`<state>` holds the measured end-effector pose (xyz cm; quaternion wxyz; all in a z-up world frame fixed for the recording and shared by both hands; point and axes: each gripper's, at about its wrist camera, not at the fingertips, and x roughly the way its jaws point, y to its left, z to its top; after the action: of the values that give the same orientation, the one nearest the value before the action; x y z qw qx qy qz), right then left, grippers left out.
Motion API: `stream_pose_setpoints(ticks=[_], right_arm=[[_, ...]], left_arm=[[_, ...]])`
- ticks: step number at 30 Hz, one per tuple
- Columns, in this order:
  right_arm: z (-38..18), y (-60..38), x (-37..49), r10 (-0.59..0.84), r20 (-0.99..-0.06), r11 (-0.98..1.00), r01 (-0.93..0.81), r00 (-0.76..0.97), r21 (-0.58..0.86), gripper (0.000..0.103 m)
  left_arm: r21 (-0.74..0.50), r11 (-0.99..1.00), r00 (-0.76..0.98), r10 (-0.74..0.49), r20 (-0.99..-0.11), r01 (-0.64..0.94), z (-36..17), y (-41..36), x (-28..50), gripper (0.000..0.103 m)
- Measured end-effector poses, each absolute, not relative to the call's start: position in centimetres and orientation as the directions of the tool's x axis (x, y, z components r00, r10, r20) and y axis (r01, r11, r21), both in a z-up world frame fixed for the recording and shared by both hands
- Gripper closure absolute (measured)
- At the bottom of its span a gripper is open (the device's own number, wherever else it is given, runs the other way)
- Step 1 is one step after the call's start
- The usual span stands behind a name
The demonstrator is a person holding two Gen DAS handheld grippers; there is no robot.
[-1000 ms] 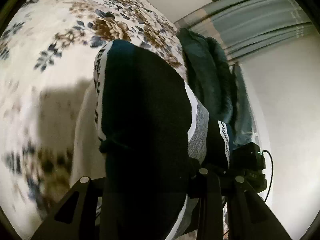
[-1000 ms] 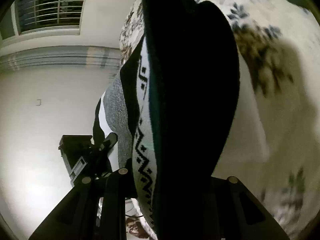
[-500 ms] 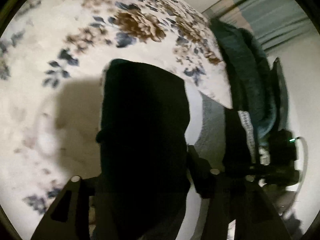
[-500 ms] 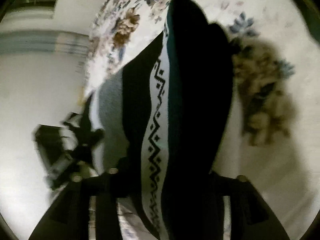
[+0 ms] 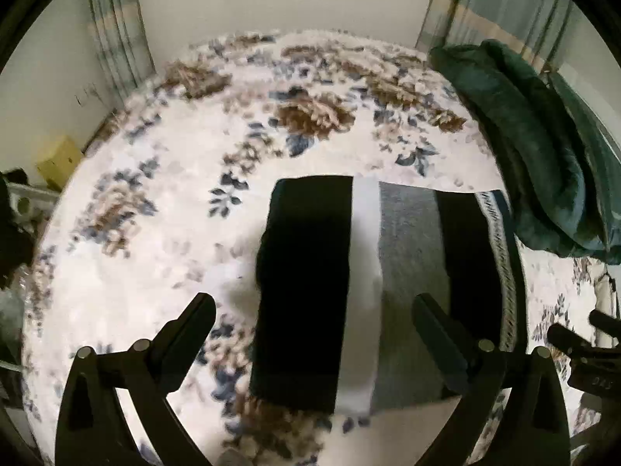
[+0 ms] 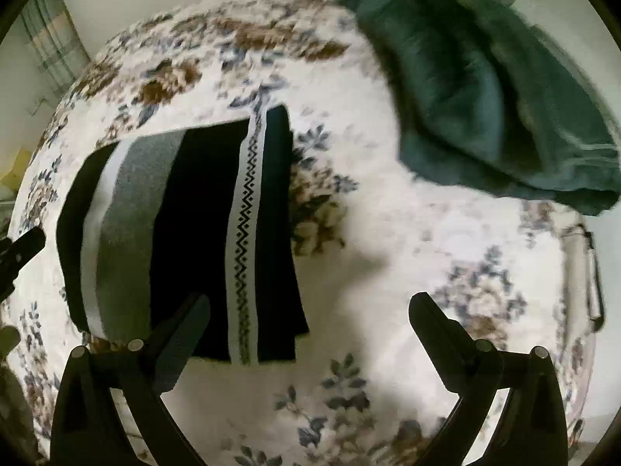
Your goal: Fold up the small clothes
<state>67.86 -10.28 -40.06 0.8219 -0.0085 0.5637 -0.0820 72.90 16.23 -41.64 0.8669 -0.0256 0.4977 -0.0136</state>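
A small striped knit garment (image 5: pixel 388 272), with black, white and grey bands and a zigzag trim, lies folded flat on the floral bedspread (image 5: pixel 163 240). It also shows in the right wrist view (image 6: pixel 186 233), left of centre. My left gripper (image 5: pixel 312 312) is open and empty, hovering just above the garment's near part. My right gripper (image 6: pixel 310 310) is open and empty, above the bedspread with its left finger over the garment's near right corner.
A dark green folded blanket (image 5: pixel 543 147) lies at the far right of the bed and shows in the right wrist view (image 6: pixel 485 89). Curtains (image 5: pixel 112 35) and a wall stand behind. A yellow box (image 5: pixel 58 163) sits off the bed's left side.
Both grippers held the garment hanging up in front of the cameras; now it lies flat on the bed. Both grippers have opened, let go and pulled back above it.
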Motion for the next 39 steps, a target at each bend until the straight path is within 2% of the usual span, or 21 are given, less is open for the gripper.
stream_pose_setpoints(ticks=[4,23,30,39], right_arm=[[-34.0,-10.5,62.6,-0.194,-0.89,0.976,0.171,0.414,-0.133,0.0],[-6.0,-8.1,37.0,-0.201,-0.73,0.978,0.182,0.653,-0.106,0.0],[1.2,-7.5,28.7,-0.169,-0.672,0.984,0.157,0.721,-0.079,0.0],[6.9,-8.0,21.3,-0.149,-0.621,0.988,0.135,0.77,-0.07,0.0]], left_arm=[[0.012,1.0,0.534,0.007,-0.845,0.006,-37.7,15.3,68.9,0.0],[-0.002,1.0,0.7,-0.008,-0.714,0.009,-15.0,13.8,46.5,0.0],[-0.02,1.0,0.756,-0.017,-0.654,0.005,-9.2,13.7,40.1,0.0],[-0.025,1.0,0.795,-0.007,-0.607,-0.01,-5.7,13.3,35.1,0.0]])
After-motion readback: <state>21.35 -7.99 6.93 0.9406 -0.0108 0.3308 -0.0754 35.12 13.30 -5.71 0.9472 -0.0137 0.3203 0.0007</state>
